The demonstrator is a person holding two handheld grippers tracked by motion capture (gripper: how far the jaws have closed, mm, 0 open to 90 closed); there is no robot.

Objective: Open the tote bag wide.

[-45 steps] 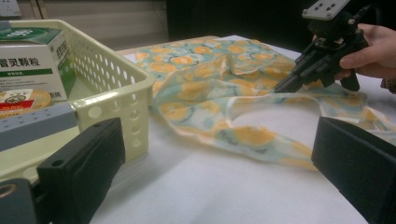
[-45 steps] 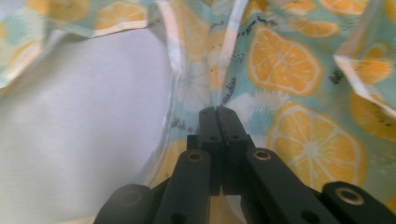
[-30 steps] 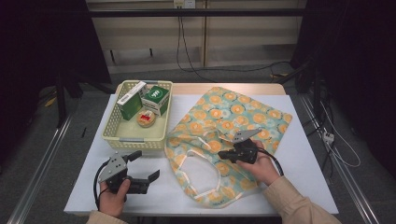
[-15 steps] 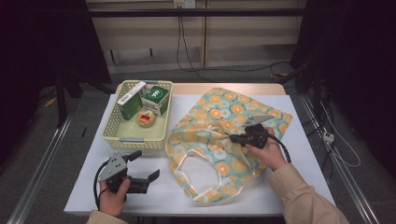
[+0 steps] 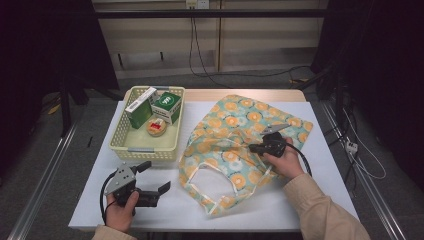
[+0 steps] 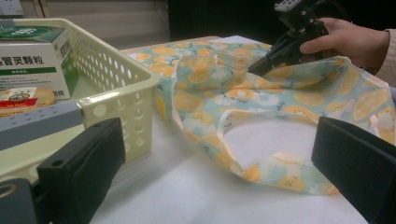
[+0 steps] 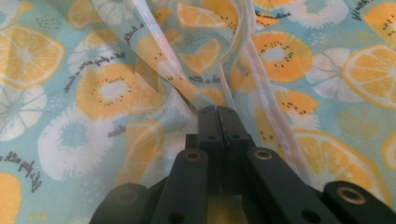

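The fruit-print cloth bag [image 5: 235,145] was spread across the middle and right of the counter [image 5: 300,200], its mouth and pale handles turned toward the near edge. The right hand-held gripper [image 5: 252,148] was seen with its jaws pressed fully together on a pinch of the bag's upper layer, near a white-trimmed hem; in the right gripper view the fabric [image 7: 196,84] was gathered into folds just ahead of the closed tips. The left hand-held gripper [image 5: 155,180] was held low over the near-left of the counter, jaws wide apart, nothing between them, well clear of the bag.

A thin pinch of that kind could have been lost: if too little cloth had been caught, a lift might have let it slide out and the mouth fall flat. If both layers had been nipped together, the bag would not have opened. A pull made without the free gripper steadying the other side could have dragged the whole bag across the counter toward the basket [image 5: 145,145] holding the boxes [image 5: 165,106], or off the near edge.
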